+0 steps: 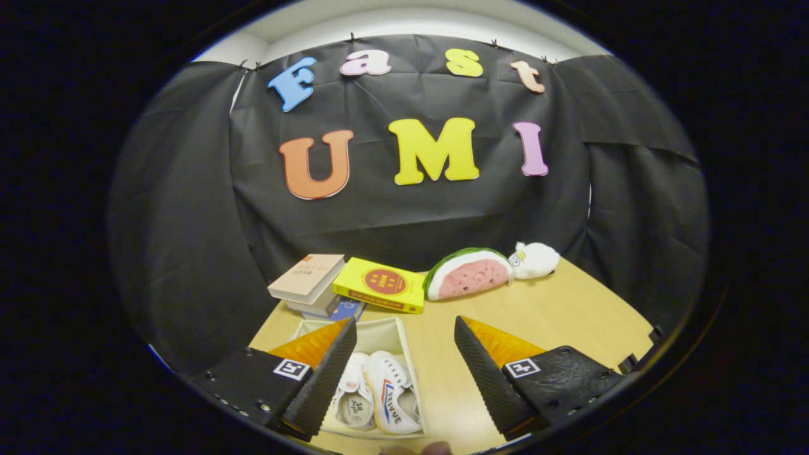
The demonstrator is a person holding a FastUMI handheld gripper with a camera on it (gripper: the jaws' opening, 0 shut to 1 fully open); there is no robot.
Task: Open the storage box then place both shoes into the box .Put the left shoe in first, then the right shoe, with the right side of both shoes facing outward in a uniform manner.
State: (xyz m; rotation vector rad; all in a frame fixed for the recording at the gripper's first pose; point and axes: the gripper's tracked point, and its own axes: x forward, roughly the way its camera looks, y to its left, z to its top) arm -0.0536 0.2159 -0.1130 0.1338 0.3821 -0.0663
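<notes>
Late stage, by appearance: open cream fabric storage box on tan wooden worktop, holding both white canvas shoes; gripper hovering wide open, gripping nothing, box at seven o'clock.

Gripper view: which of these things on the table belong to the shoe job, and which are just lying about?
Job:
- storage box, open
- two white shoes, both inside the box
- gripper, open, empty, above the box

Lying about:
- stacked books
- yellow book
- watermelon plush
- white plush
</notes>
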